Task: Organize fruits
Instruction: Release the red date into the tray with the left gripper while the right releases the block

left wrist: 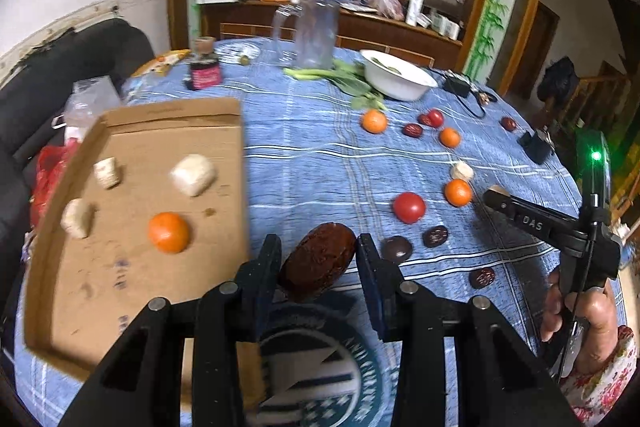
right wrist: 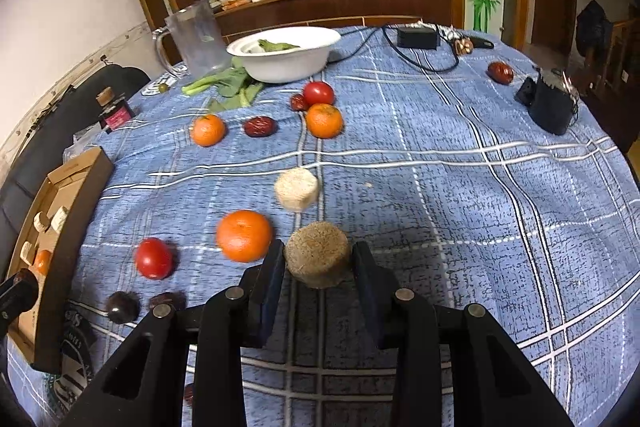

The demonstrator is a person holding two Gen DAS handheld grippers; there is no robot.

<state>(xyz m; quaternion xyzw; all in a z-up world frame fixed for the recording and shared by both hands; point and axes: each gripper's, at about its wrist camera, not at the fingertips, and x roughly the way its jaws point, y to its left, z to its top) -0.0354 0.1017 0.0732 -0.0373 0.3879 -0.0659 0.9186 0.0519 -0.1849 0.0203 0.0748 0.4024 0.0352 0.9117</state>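
Observation:
My left gripper [left wrist: 318,257] is shut on a dark red date [left wrist: 318,267], held above the table beside the right edge of a cardboard tray [left wrist: 132,291]. The tray holds an orange [left wrist: 169,231] and three pale round pieces [left wrist: 193,174]. My right gripper [right wrist: 318,259] is shut on a tan round piece [right wrist: 318,253], low over the blue cloth. Close by lie an orange [right wrist: 244,235], a tomato [right wrist: 154,258] and a pale round piece [right wrist: 297,189]. More oranges [right wrist: 324,120], tomatoes [right wrist: 318,93] and dates [right wrist: 260,126] lie farther back.
A white bowl [right wrist: 286,65] with greens and a clear jug [right wrist: 196,37] stand at the table's far side. A black adapter with cable [right wrist: 416,37] and a dark pouch [right wrist: 554,103] lie at the right. A small bottle [right wrist: 116,113] stands at the left.

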